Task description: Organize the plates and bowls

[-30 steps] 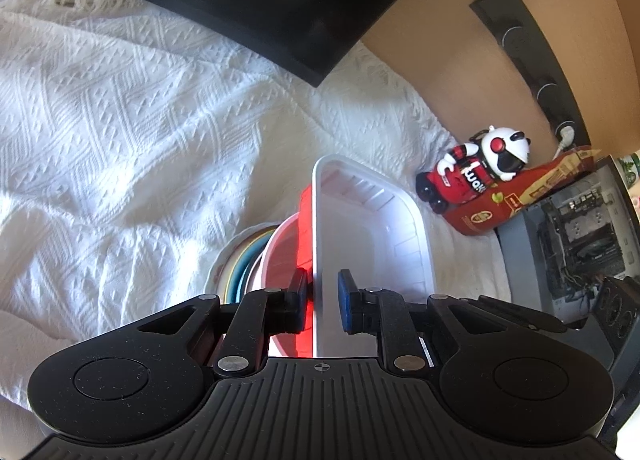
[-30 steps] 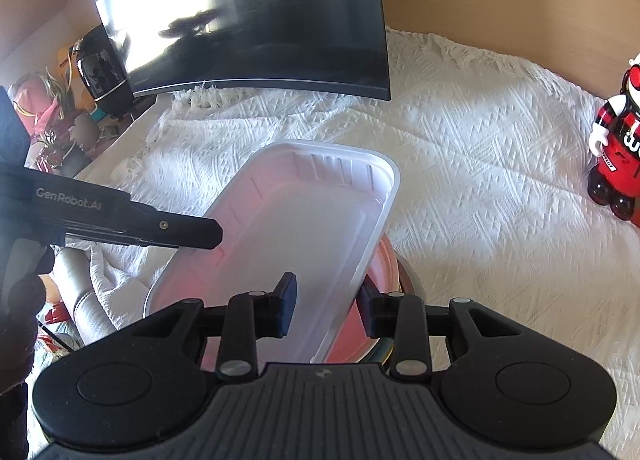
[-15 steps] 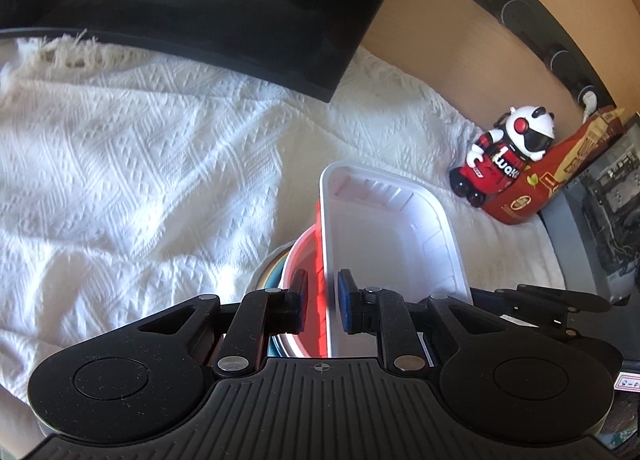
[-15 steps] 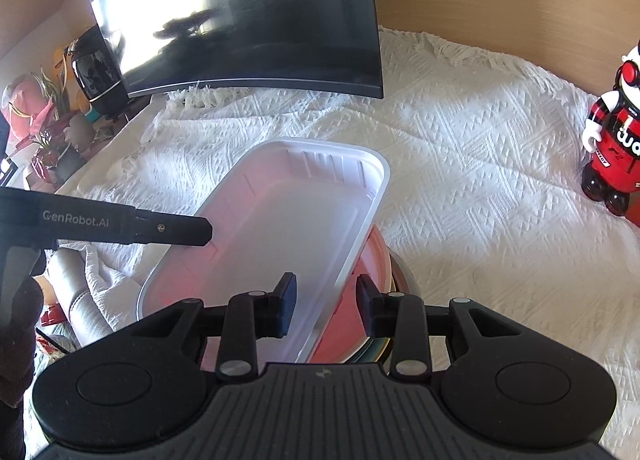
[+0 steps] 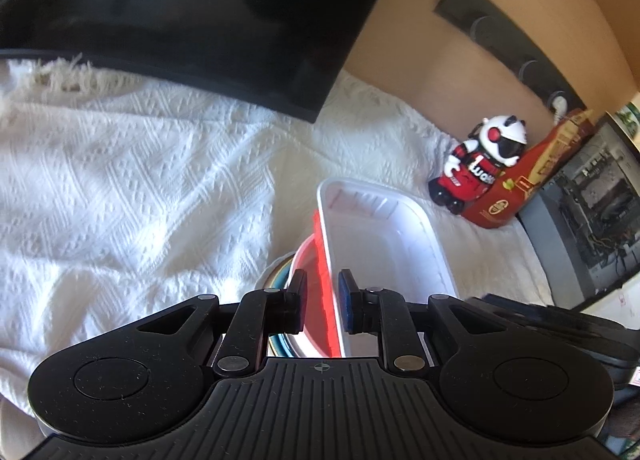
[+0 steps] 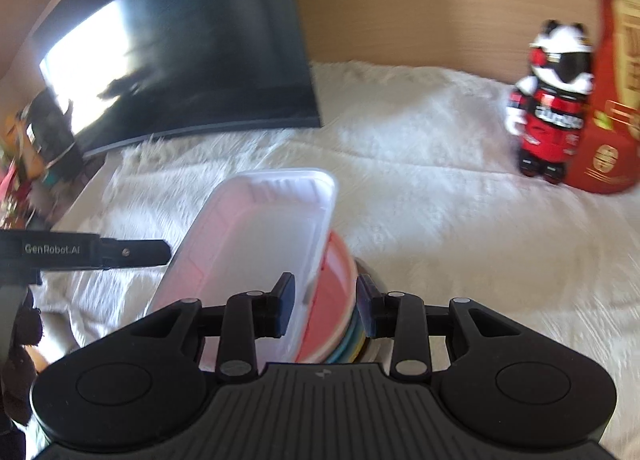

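A white rectangular tray (image 5: 380, 236) lies tilted on top of a red plate (image 5: 310, 260), with several coloured plates (image 5: 280, 280) stacked underneath. My left gripper (image 5: 323, 302) is shut on the near edge of this stack, its pads clamping the tray's rim and the red plate. In the right wrist view, my right gripper (image 6: 326, 308) is shut on the other side, with the tray (image 6: 256, 236), the red plate (image 6: 336, 272) and the coloured plates (image 6: 354, 336) between its pads. The left gripper's finger (image 6: 120, 252) shows at the tray's left side.
A white knitted cloth (image 5: 120, 200) covers the surface. A dark curved monitor (image 6: 180, 60) stands at the back. A red-and-white toy figure (image 6: 552, 100) and a red box (image 6: 616, 100) stand at the right, beside an open computer case (image 5: 592, 212). Clutter (image 6: 24, 164) lies at the far left.
Both grippers have moved with the stack still clamped, lifting a little and rolling. In the right wrist view the toy and red box have come closer, and the picture is blurred.
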{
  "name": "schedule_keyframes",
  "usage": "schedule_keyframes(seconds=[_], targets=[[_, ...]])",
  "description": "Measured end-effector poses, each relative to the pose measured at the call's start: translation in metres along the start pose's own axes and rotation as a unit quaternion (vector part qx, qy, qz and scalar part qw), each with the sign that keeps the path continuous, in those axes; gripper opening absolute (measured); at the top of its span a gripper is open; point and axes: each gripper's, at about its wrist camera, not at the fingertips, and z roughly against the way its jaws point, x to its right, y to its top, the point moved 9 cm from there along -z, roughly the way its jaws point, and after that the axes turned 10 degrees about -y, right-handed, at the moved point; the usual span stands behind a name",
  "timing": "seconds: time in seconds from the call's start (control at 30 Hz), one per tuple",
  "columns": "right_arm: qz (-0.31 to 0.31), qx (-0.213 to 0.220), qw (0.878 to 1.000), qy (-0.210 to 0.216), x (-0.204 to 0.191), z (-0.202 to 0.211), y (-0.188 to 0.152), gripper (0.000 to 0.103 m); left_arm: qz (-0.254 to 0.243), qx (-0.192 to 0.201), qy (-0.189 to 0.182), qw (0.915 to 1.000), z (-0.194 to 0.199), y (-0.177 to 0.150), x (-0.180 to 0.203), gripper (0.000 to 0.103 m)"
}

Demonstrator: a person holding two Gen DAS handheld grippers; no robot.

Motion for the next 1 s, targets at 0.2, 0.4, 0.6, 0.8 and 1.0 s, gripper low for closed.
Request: schedule_keyframes(seconds=[0.2, 0.4, 0.6, 0.8, 1.0], targets=[[0.009, 0.021, 1.000, -0.013, 0.011, 0.035, -0.032, 0.038, -0.023, 0.044, 0.022, 0.9985, 0.028, -0.038, 0.023, 0.019], [0.013, 0.009, 1.000, 0.012, 0.018, 0.060, -0.087, 0.039, -0.030, 0.022, 0.048, 0.9982, 0.036, -0.118, 0.066, 0.012], [0.043, 0.016, 0.999, 0.015, 0.018, 0.092, -0.130, 0.052, -0.067, 0.023, 0.106, 0.9918, 0.059, -0.165, 0.096, 0.013], [0.043, 0.008, 0.999, 0.026, 0.017, 0.105, -0.150, 0.052, -0.055, 0.009, 0.097, 0.9938, 0.064, -0.189, 0.112, 0.013], [0.041, 0.005, 0.999, 0.023, 0.021, 0.110, -0.159, 0.052, -0.072, 0.021, 0.102, 0.9919, 0.073, -0.191, 0.128, 0.013]])
